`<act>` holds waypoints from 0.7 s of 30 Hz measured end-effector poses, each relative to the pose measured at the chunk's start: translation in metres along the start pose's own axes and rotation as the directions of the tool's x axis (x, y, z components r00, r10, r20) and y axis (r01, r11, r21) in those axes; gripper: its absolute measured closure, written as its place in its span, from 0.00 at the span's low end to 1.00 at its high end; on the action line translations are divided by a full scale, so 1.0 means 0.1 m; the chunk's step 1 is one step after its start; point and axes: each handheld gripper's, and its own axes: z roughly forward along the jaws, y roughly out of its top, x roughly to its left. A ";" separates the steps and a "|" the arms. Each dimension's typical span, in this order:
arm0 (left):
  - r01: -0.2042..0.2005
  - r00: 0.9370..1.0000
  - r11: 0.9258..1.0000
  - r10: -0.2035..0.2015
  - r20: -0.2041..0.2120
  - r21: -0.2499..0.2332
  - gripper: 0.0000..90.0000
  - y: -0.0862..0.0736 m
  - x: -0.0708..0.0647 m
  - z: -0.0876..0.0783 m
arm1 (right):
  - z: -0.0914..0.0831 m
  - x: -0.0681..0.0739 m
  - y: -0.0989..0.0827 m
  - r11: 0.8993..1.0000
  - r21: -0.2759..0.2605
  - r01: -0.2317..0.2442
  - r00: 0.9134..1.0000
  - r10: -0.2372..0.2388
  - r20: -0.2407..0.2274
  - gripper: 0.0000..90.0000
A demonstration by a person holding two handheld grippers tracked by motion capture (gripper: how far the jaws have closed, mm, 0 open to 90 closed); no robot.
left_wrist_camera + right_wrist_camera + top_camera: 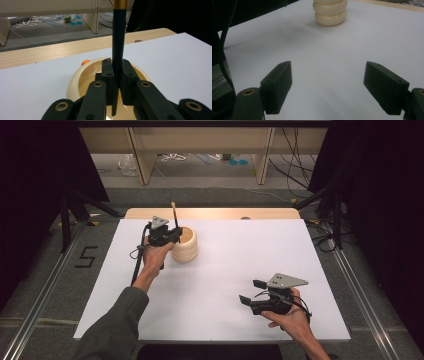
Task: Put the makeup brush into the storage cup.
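Note:
A cream ribbed holder cup (pixel 185 245) stands on the white table top at the back left. My left gripper (pixel 173 234) hangs at its left rim, shut on a dark, thin stick (pixel 174 215) with a gold band (pixel 120 3) and a tan upper end, held upright. In the left gripper view the stick (pixel 118 47) is clamped between the pads, and its lower tip hangs inside the cup's mouth (pixel 86 77). My right gripper (pixel 251 291) rests at the front right, open with nothing between its fingers (pixel 277 85). It points toward the cup (pixel 330 12).
A small orange object (pixel 85 62) shows just behind the cup's rim. The white sheet (pixel 225 270) covers a wooden table (pixel 210 213). Black stands and metal rails flank both sides; cables lie on the floor behind.

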 end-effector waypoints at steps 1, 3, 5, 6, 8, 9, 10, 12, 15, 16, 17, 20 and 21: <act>0.003 1.000 1.000 -0.003 0.000 0.001 0.92 -0.01 0.00 0.01 | 0.00 0.00 0.00 1.000 0.000 0.001 1.000 -0.001 0.000 0.26; -0.011 1.000 1.000 0.011 -0.002 0.008 0.92 -0.01 0.00 0.01 | 0.00 0.00 0.00 1.000 0.001 0.001 1.000 -0.001 -0.001 0.26; -0.015 1.000 1.000 0.015 -0.002 0.014 0.92 -0.02 0.00 0.01 | 0.00 0.00 0.00 1.000 -0.001 0.000 1.000 0.000 -0.003 0.27; -0.013 1.000 1.000 0.013 -0.003 0.017 0.92 -0.02 0.01 0.01 | 0.01 0.00 0.00 1.000 0.002 0.001 1.000 -0.001 -0.008 0.27; -0.008 1.000 1.000 0.008 -0.005 0.025 0.92 -0.04 0.01 0.02 | 0.01 0.00 0.00 1.000 0.000 0.001 1.000 -0.001 -0.007 0.27; -0.008 1.000 1.000 0.008 -0.005 0.025 0.92 -0.04 0.01 0.02 | 0.00 0.00 0.00 1.000 0.001 0.000 1.000 0.000 -0.006 0.27; -0.010 1.000 0.999 0.011 -0.009 0.032 0.92 -0.05 0.02 0.03 | 0.00 0.00 0.00 1.000 0.003 0.001 1.000 -0.001 -0.007 0.27; -0.002 1.000 0.999 0.003 -0.010 0.034 0.91 -0.06 0.02 0.03 | 0.01 0.00 0.00 1.000 0.001 0.000 1.000 0.000 -0.009 0.27; -0.010 0.999 0.999 0.012 -0.039 0.054 0.82 -0.08 0.01 0.04 | 0.02 0.00 0.00 1.000 -0.005 -0.003 1.000 0.003 -0.013 0.27; -0.011 0.999 0.998 0.014 -0.043 0.055 0.79 -0.07 0.01 0.04 | 0.01 0.00 0.00 1.000 0.002 -0.003 1.000 0.003 -0.008 0.27; -0.010 0.999 0.998 0.013 -0.048 0.058 0.76 -0.07 0.01 0.04 | 0.01 0.00 0.00 1.000 0.001 -0.002 1.000 0.002 -0.009 0.27; -0.013 0.999 0.999 0.016 -0.052 0.053 0.69 -0.07 0.01 0.04 | 0.02 0.00 -0.01 1.000 -0.008 -0.004 1.000 0.004 -0.015 0.27; -0.009 0.998 0.999 0.012 -0.056 0.044 0.67 -0.06 0.00 0.03 | 0.02 0.00 0.00 1.000 -0.003 -0.004 1.000 0.004 -0.014 0.27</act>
